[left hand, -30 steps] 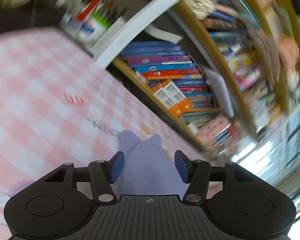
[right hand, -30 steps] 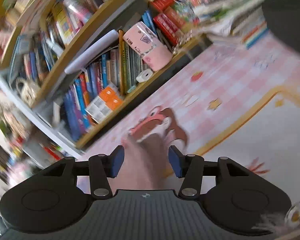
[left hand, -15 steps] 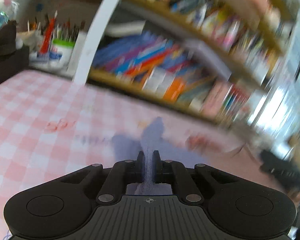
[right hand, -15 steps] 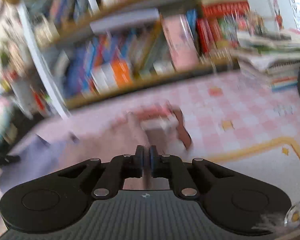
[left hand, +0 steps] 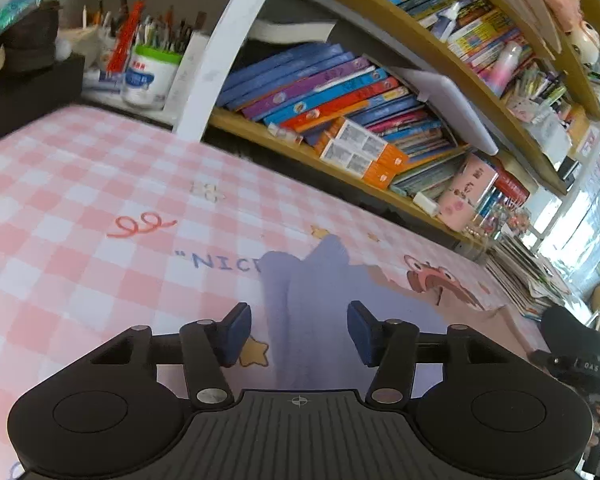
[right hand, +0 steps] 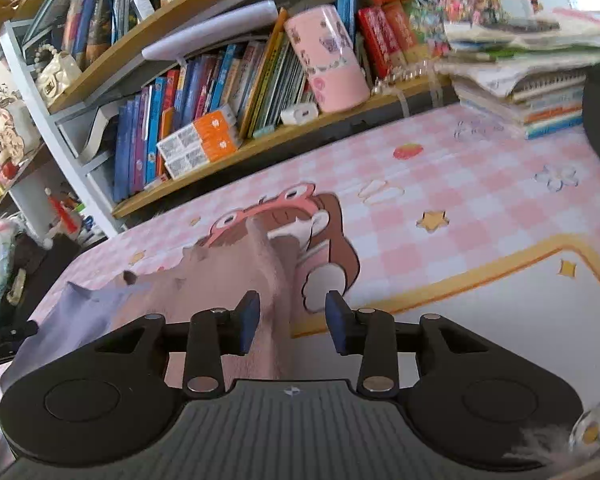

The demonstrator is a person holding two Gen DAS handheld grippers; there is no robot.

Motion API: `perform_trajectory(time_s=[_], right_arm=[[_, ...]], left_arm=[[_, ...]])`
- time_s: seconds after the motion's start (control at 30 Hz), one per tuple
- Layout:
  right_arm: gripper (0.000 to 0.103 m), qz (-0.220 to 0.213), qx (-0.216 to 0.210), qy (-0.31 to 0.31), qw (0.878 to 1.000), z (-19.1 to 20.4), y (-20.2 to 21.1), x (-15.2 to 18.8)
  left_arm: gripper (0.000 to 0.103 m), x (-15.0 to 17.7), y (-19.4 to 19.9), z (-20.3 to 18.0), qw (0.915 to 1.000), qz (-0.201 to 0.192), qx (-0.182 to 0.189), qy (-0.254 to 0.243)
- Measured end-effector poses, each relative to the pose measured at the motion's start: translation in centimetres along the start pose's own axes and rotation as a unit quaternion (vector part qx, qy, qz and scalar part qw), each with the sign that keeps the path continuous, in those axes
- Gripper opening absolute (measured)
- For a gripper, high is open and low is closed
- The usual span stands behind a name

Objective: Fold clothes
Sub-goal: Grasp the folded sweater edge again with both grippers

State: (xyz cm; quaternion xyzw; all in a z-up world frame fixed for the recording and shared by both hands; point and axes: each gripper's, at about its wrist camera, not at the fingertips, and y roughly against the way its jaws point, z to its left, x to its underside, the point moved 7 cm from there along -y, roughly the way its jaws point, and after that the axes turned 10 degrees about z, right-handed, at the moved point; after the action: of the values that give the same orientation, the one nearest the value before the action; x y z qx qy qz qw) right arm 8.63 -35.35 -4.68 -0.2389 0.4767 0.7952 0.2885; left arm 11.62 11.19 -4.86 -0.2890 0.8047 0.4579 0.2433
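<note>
Both grippers, left (left hand: 296, 334) and right (right hand: 290, 322), gape empty-jawed over soft, fuzzy lilac-to-pink cloth (right hand: 228, 276).

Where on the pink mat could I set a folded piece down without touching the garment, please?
Bare checks lie left of the lavender garment, around the red squiggle. The white panel inside the yellow border, right of the right gripper, is bare too. The book stack crowds the mat's far right.

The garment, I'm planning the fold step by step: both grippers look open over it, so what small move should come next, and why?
Probably lower and close both on the cloth. The left gripper stands open over the lilac end of the garment, the right gripper open around a raised pink ridge. Neither holds anything, so no fold can start.
</note>
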Motion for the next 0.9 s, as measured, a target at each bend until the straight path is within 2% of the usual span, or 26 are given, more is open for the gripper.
perform_trajectory(time_s=[0.13, 0.23, 0.33, 0.4, 0.5, 0.63, 0.73, 0.8, 0.9], right_arm=[[0.034, 0.018, -0.019, -0.018, 0.999, -0.4, -0.7, 0.5], [0.015, 0.025, -0.054, -0.047, 0.997, -0.4, -0.9, 0.8], [0.013, 0.025, -0.056, -0.050, 0.997, 0.3, -1.0, 1.1], [0.013, 0.029, -0.063, -0.050, 0.996, 1.0, -1.1, 1.3], [0.013, 0.047, -0.096, -0.050, 0.993, 2.8, -1.6, 2.1], [0.014, 0.064, -0.111, -0.006, 0.992, 6.4, -2.7, 3.4], [0.018, 0.069, -0.099, 0.028, 0.992, 8.0, -2.9, 3.6], [0.037, 0.062, -0.081, 0.038, 0.994, 8.1, -2.5, 3.1], [0.034, 0.045, -0.069, 0.040, 0.996, 7.8, -2.0, 2.4]], left_arm=[[0.049, 0.4, -1.2, -0.2, 0.9997, 0.020, 0.013, 0.006], [0.033, 0.7, -1.6, -0.3, 0.9991, 0.029, 0.030, 0.009], [0.021, 0.6, -1.3, 0.1, 0.9988, 0.025, 0.038, 0.017], [0.020, 0.3, -0.7, 1.0, 0.9984, 0.017, 0.044, 0.031], [0.020, 0.0, 0.8, 3.0, 0.9988, 0.004, 0.024, 0.043], [0.020, 0.1, 3.1, 5.9, 0.9984, -0.006, 0.001, 0.056], [0.025, 0.6, 4.4, 6.7, 0.9988, -0.001, -0.005, 0.048], [0.030, 0.8, 5.0, 6.9, 0.9991, -0.003, -0.012, 0.040], [0.029, 0.5, 5.8, 6.7, 0.9989, -0.024, -0.020, 0.034]])
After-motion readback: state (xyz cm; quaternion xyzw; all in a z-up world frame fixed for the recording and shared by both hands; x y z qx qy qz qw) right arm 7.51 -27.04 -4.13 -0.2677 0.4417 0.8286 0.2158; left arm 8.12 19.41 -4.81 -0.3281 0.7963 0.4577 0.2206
